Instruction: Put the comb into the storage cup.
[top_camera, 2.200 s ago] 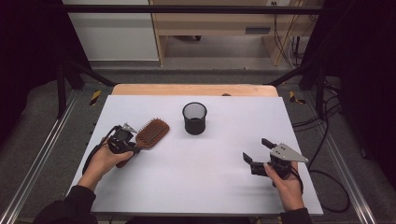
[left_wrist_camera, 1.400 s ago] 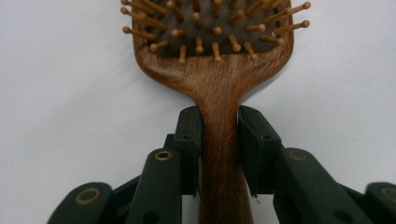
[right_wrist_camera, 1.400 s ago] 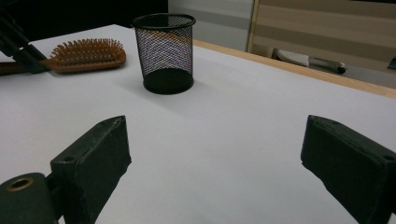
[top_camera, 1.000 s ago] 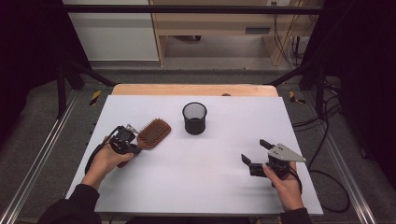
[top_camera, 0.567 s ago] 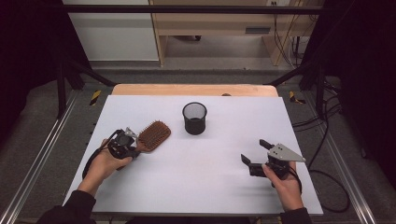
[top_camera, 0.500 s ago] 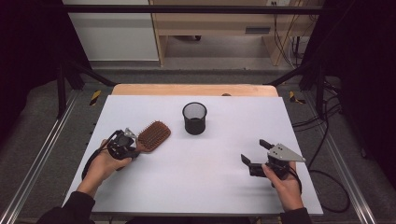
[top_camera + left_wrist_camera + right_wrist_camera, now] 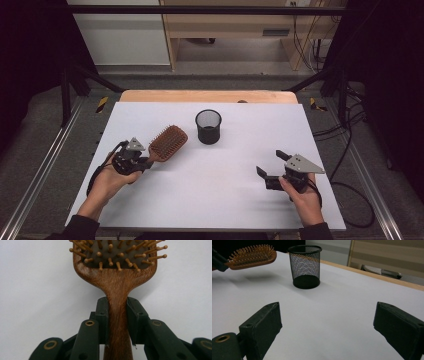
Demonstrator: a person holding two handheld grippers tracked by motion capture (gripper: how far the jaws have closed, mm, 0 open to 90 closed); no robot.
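The left gripper [image 7: 145, 162] is clenched on the handle of the wooden hairbrush [image 7: 168, 142], which is lifted off the white table [image 7: 220, 200] at the left, bristles up. The black mesh cup [image 7: 208, 126] stands just right of it, farther back. The right gripper [image 7: 267, 167], near right, has its jaws released, grasping nothing.

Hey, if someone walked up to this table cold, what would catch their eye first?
Most likely the wooden paddle hairbrush at the table's left, bristles up, its handle clamped in the left gripper and lifted off the white surface, as its shadow in the right gripper view suggests. Next, the black mesh pen cup standing upright and empty near the middle back. At the right, the right gripper waits with jaws wide open and nothing between them.
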